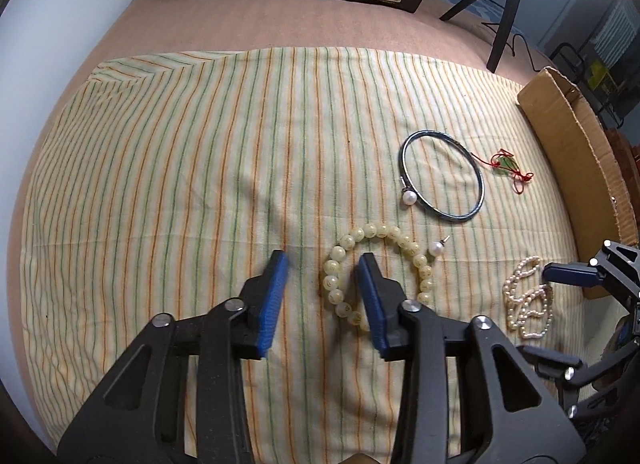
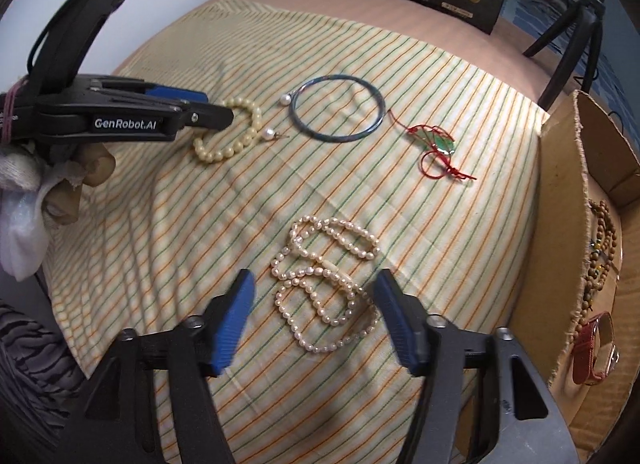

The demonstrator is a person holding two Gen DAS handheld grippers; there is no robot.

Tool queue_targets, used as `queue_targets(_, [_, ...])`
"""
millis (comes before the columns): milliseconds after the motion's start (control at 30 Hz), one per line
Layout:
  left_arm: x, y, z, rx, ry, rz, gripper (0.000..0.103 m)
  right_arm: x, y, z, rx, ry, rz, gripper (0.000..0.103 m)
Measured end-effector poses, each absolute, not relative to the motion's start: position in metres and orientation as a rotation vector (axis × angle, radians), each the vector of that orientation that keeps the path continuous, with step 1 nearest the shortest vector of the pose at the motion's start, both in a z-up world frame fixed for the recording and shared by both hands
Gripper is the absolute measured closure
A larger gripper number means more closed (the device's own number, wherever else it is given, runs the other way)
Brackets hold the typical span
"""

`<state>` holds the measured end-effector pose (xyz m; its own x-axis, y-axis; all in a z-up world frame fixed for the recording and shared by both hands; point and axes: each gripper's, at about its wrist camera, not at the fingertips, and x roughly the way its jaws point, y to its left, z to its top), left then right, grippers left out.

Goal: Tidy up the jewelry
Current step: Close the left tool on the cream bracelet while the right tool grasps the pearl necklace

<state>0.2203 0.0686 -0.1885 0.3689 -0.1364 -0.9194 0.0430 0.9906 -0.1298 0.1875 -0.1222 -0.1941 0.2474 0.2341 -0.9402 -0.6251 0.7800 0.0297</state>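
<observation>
While both grippers are spread apart and hold nothing, the right gripper (image 2: 314, 300) should descend straight, because the pearl strand (image 2: 326, 284) lies between its fingers, then close gently.

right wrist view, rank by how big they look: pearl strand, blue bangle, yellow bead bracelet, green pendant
1. pearl strand, though it lies nearest the camera, which inflates it
2. blue bangle
3. yellow bead bracelet, partly hidden by the left gripper, so unsure against the bangle
4. green pendant
</observation>
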Motion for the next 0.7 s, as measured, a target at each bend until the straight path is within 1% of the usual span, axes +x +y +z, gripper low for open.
queue_targets(100, [0.221,0.069,-0.190,-0.072,1.182,-0.110,0.077,0.188,-0.116,-0.199,-0.420,1.187,0.603,0.033])
queue_targets(133, [0.222,0.068,-0.191,-0.070,1.179,-0.111,0.078,0.188,-0.114,-0.201,-0.435,1.187,0.599,0.033])
queue_targets(300, [0.223,0.069,-0.191,-0.058,1.171,-0.109,0.092,0.188,-0.105,-0.207,-0.493,1.177,0.582,0.033])
queue_targets(367, [0.223,0.070,-0.191,-0.062,1.170,-0.110,0.095,0.188,-0.103,-0.209,-0.500,1.173,0.581,0.033])
queue_targets(467, [0.223,0.069,-0.191,-0.065,1.168,-0.110,0.095,0.190,-0.102,-0.209,-0.492,1.170,0.576,0.033])
queue_targets(500, [0.222,0.069,-0.190,-0.064,1.168,-0.110,0.095,0.189,-0.105,-0.206,-0.491,1.166,0.575,0.038])
queue_targets(533, [0.220,0.072,-0.189,-0.063,1.167,-0.110,0.095,0.189,-0.105,-0.206,-0.493,1.159,0.569,0.045])
queue_targets(567, [0.220,0.071,-0.189,-0.062,1.166,-0.109,0.096,0.191,-0.103,-0.206,-0.493,1.156,0.567,0.048])
queue_targets(633, [0.218,0.072,-0.188,-0.061,1.166,-0.108,0.096,0.193,-0.103,-0.205,-0.487,1.154,0.573,0.064])
queue_targets(700, [0.218,0.073,-0.188,-0.062,1.166,-0.109,0.096,0.193,-0.105,-0.203,-0.484,1.151,0.578,0.072])
